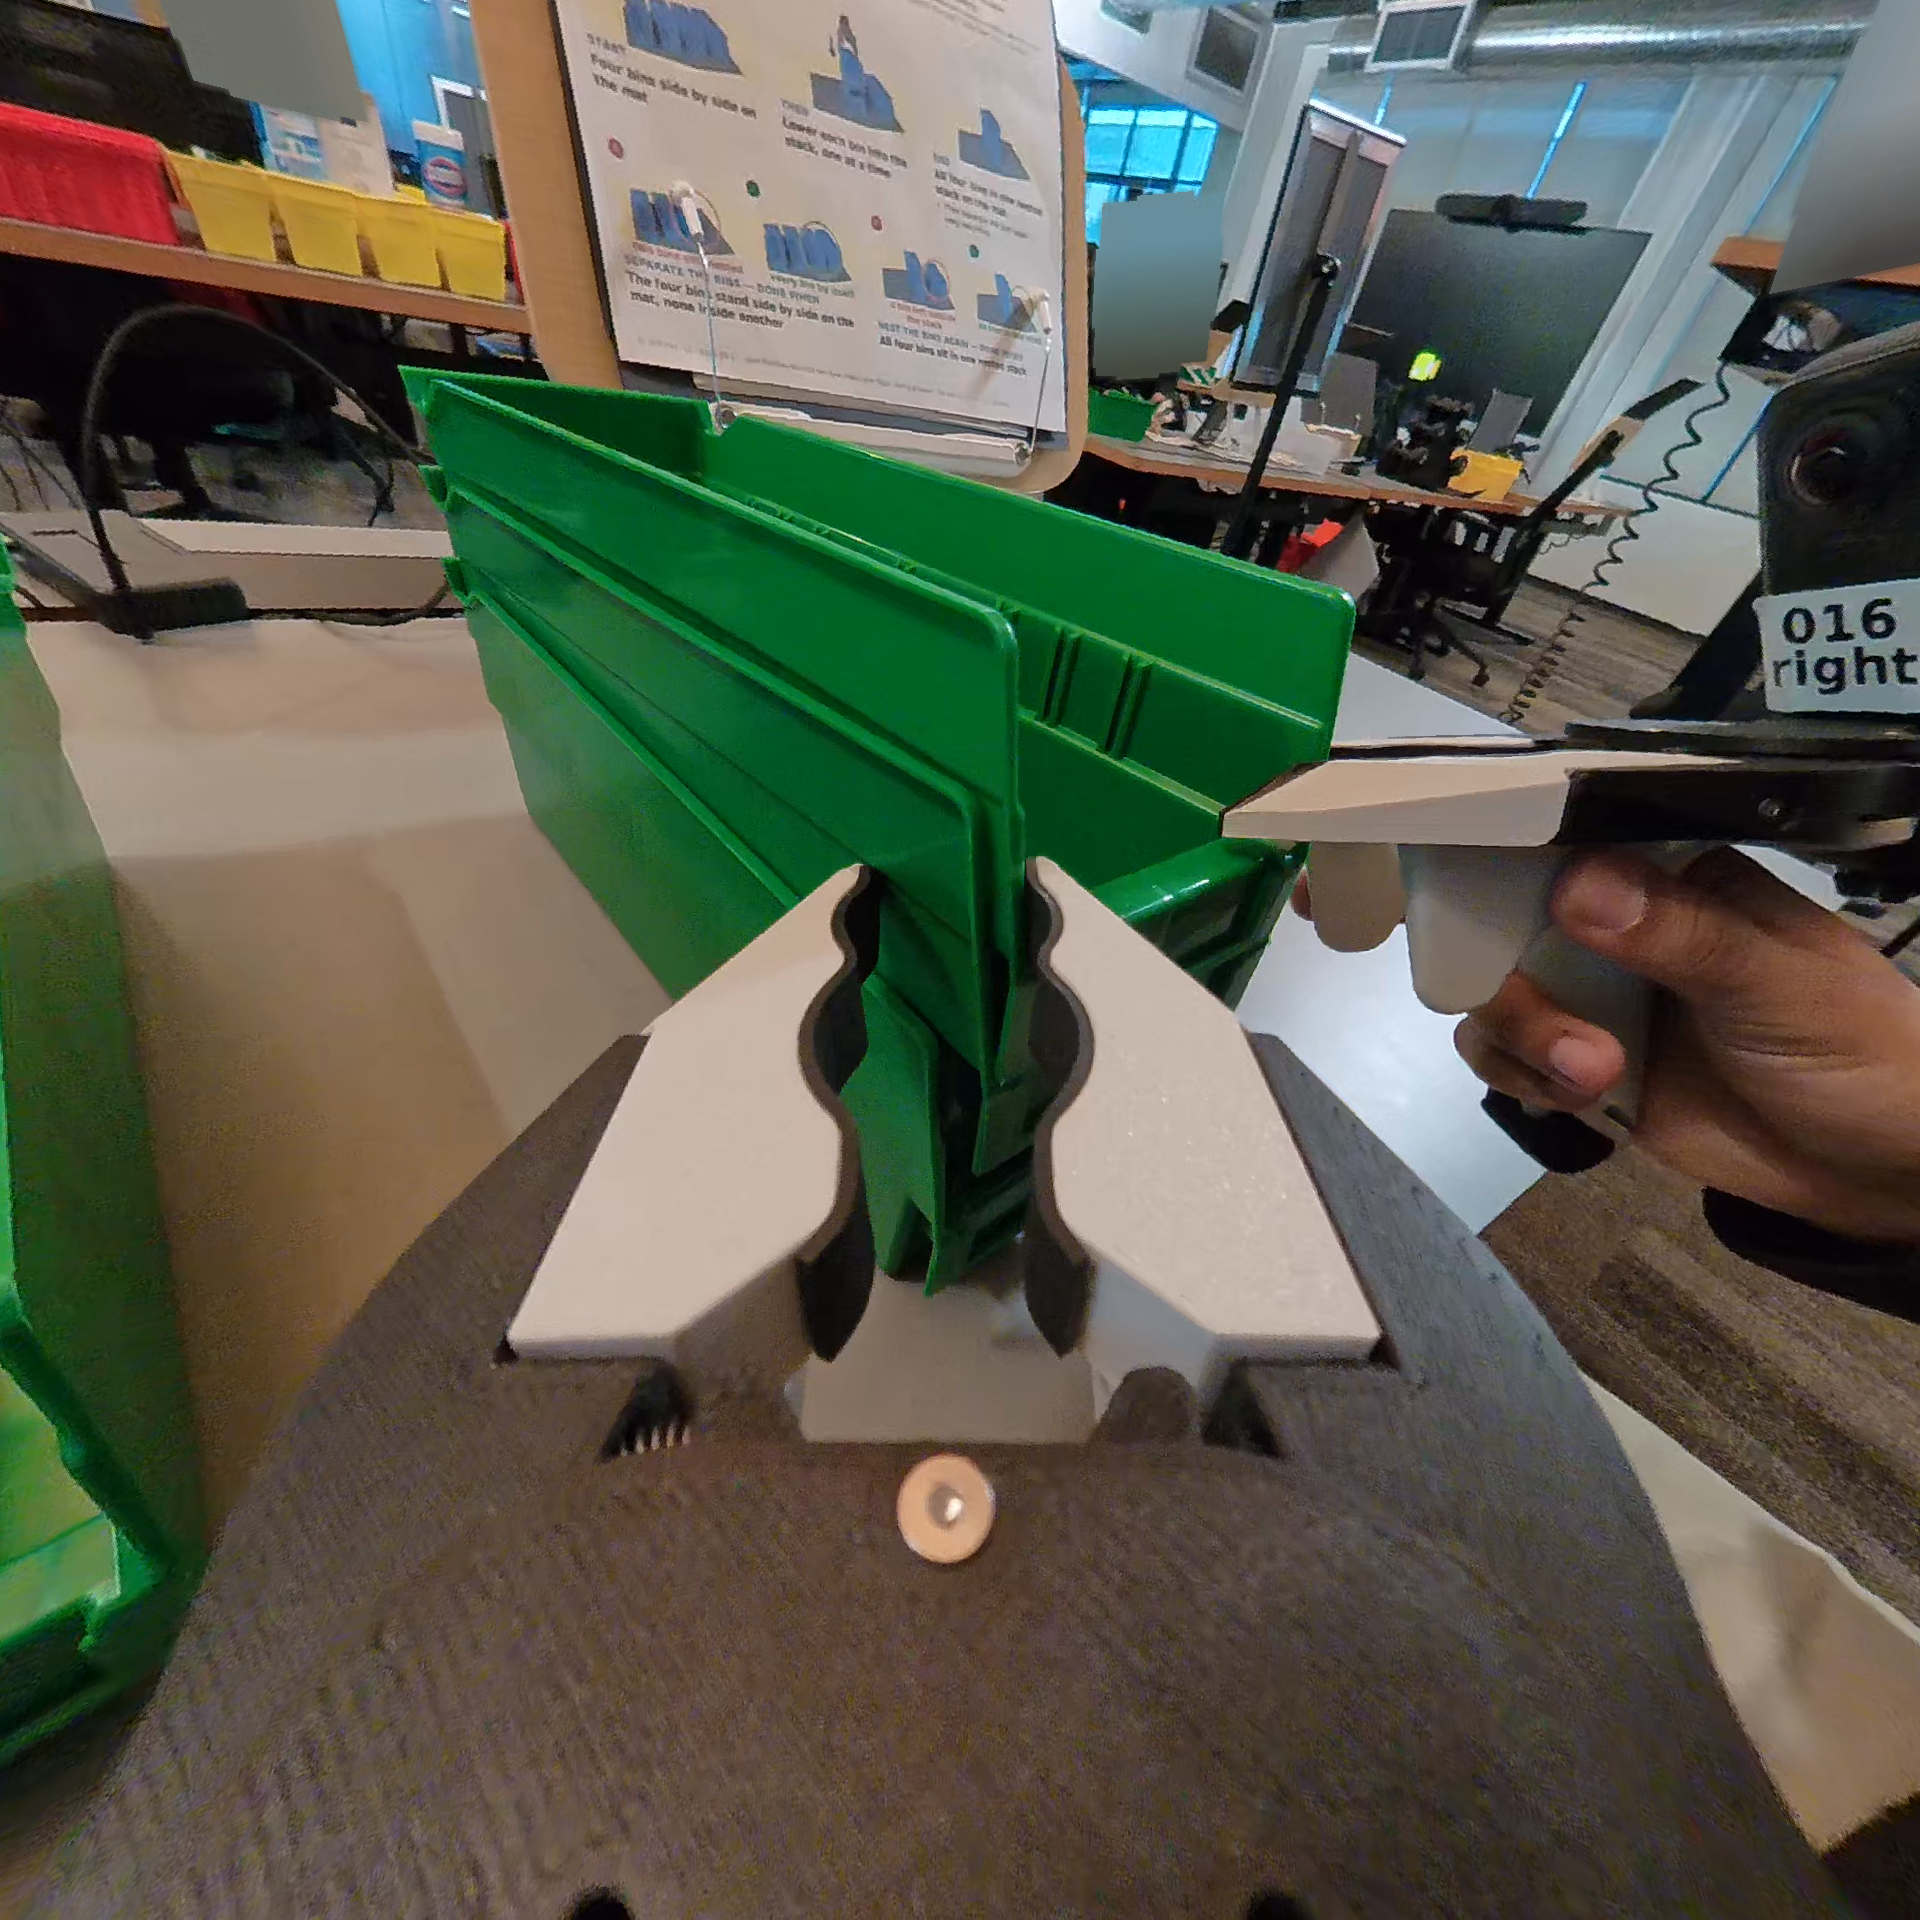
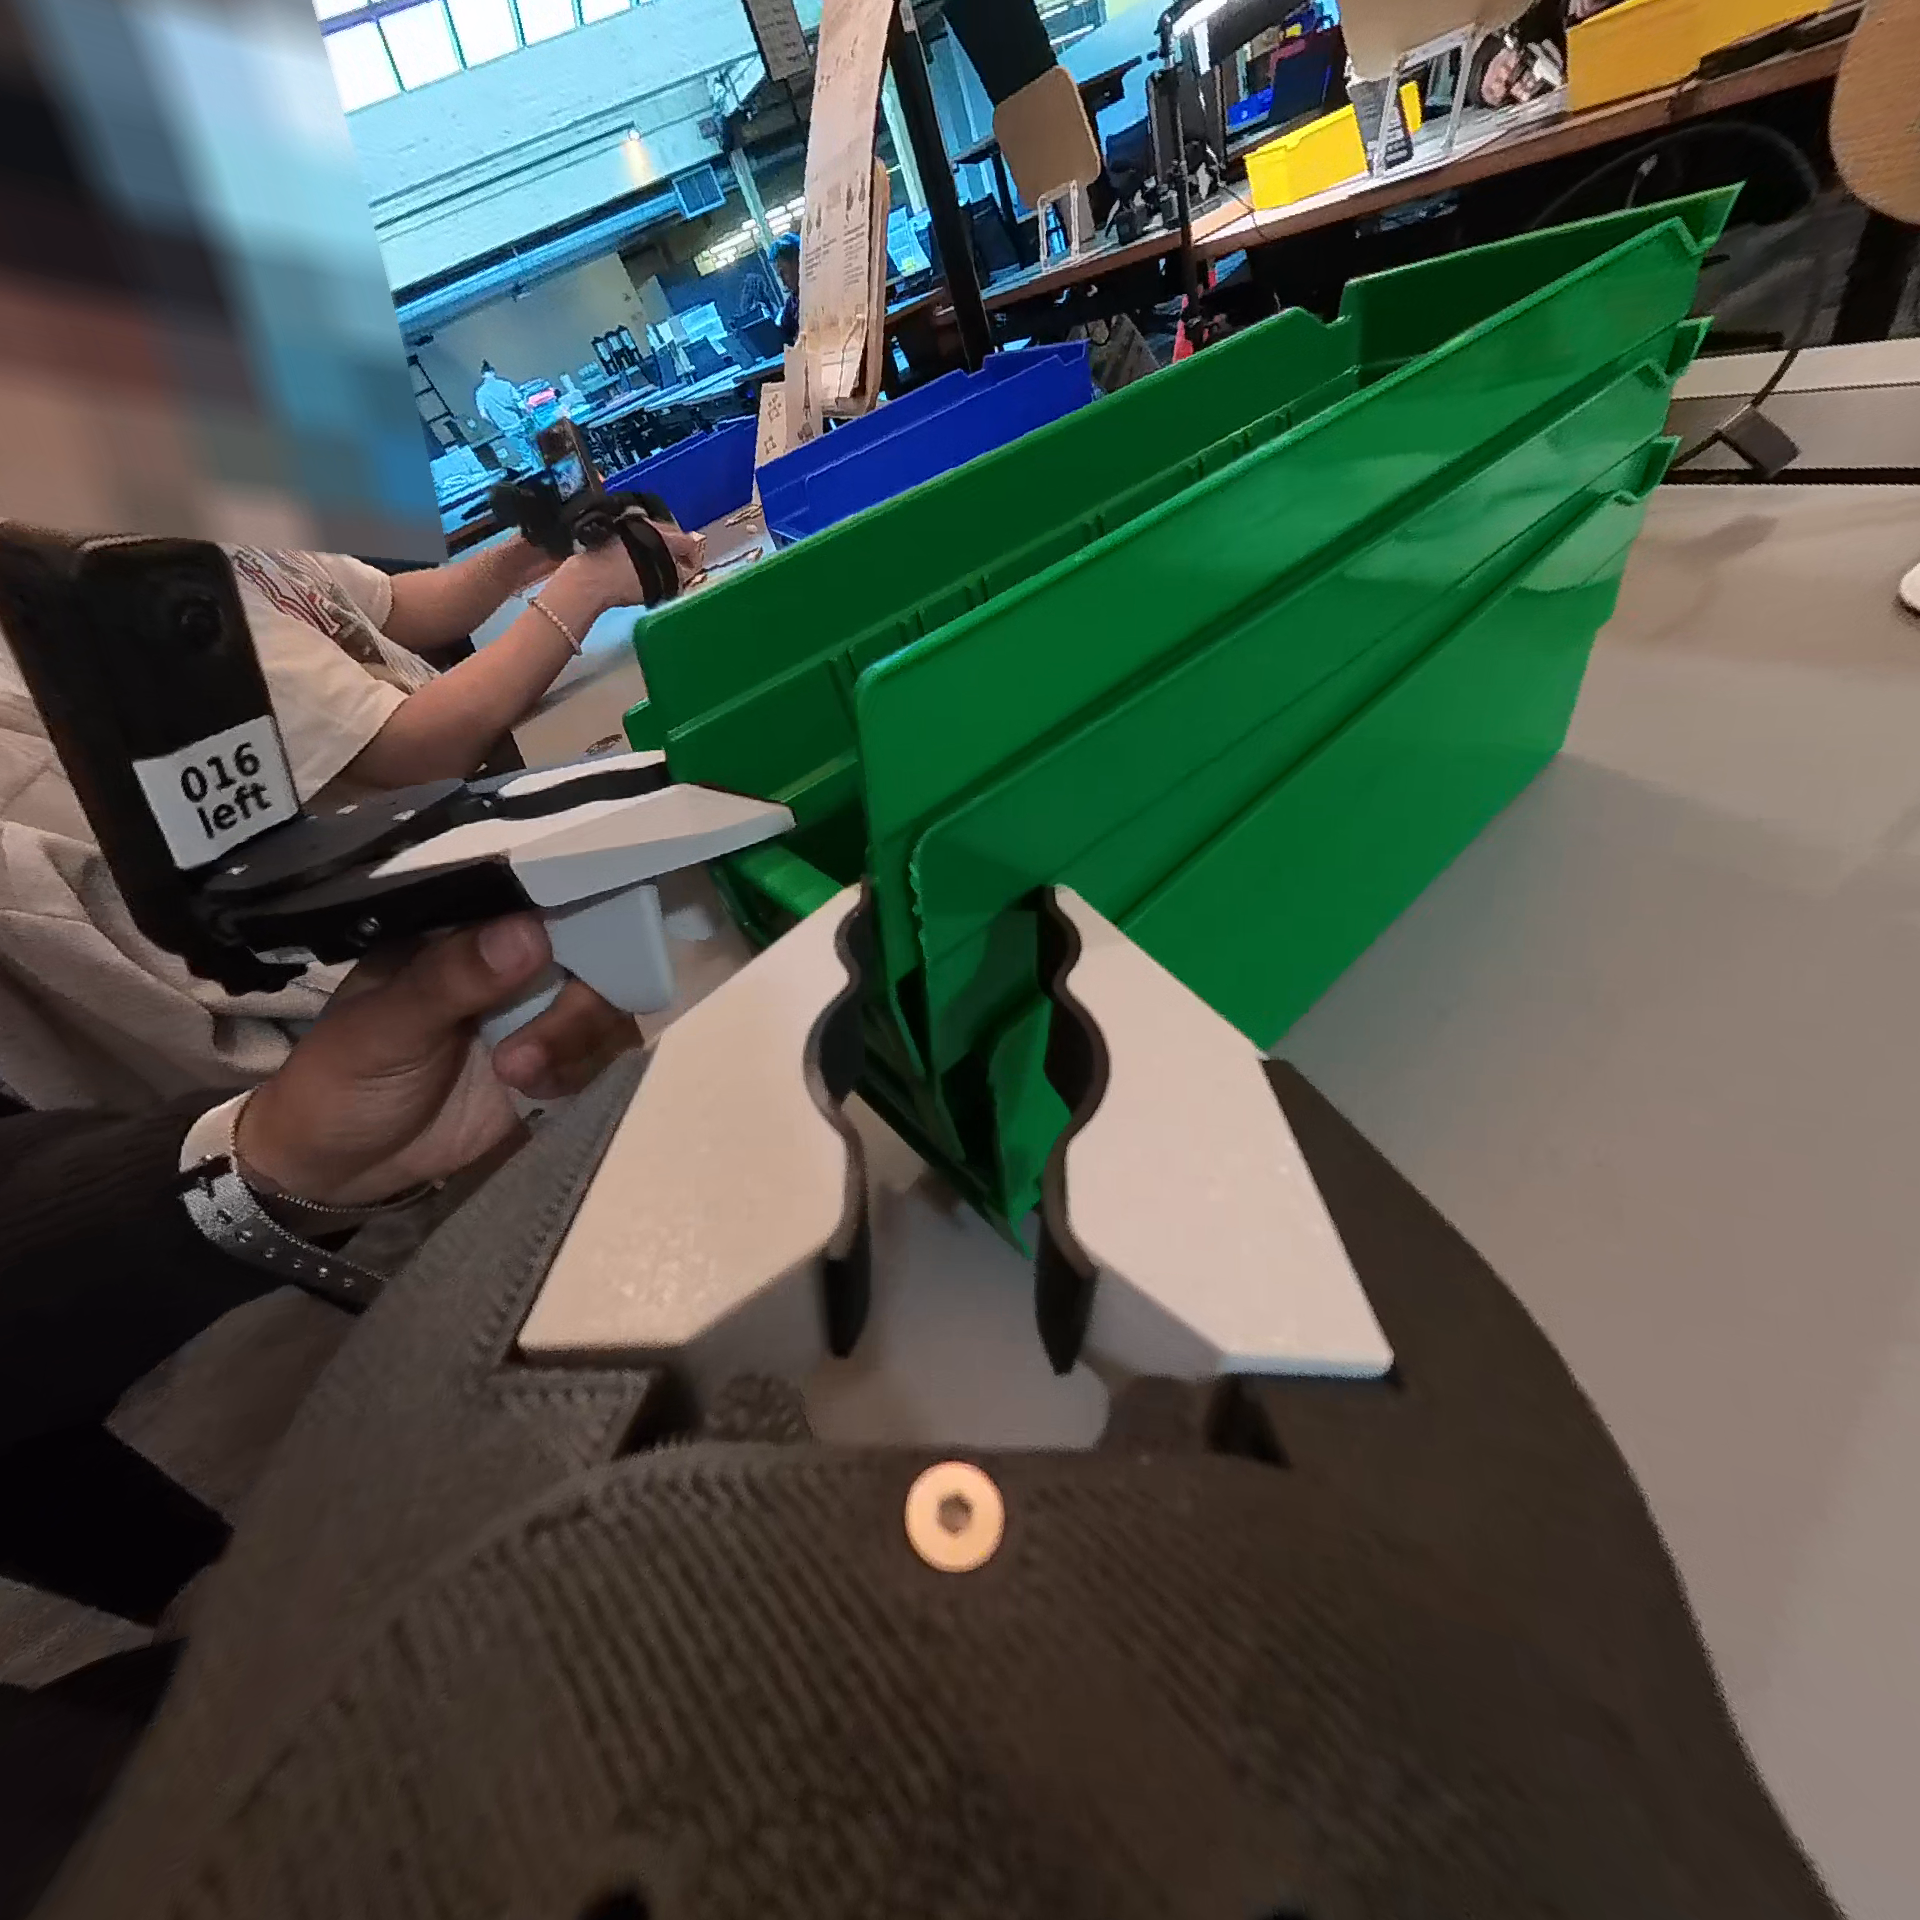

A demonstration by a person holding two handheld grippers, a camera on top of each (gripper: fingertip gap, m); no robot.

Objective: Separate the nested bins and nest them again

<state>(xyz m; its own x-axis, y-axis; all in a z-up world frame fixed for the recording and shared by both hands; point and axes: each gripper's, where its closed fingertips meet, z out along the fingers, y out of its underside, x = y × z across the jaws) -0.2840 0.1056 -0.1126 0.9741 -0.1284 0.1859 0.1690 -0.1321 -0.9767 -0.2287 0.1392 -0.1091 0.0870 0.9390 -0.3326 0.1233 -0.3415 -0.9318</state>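
A stack of nested green bins (image 1: pixel 779 623) stands on the pale table (image 1: pixel 260 831), long side running away from me. My left gripper (image 1: pixel 951 883) is shut on the stack's left side walls at the near end, with the layered walls between its fingers. My right gripper (image 2: pixel 951 904) is shut the same way on the right side walls of the stack (image 2: pixel 1299 644). Each gripper shows in the other's view: the right gripper (image 1: pixel 1278 790) at the right wall, the left gripper (image 2: pixel 727 800) at the left wall. A hand holds each grip.
A separate green bin (image 1: pixel 62 1143) stands close at the left edge. An instruction sheet (image 1: pixel 831 208) stands behind the stack. Blue bins (image 2: pixel 914 436) and a person at another table (image 2: pixel 343 644) are farther off. Bare table (image 2: pixel 1662 1039) lies right of the stack.
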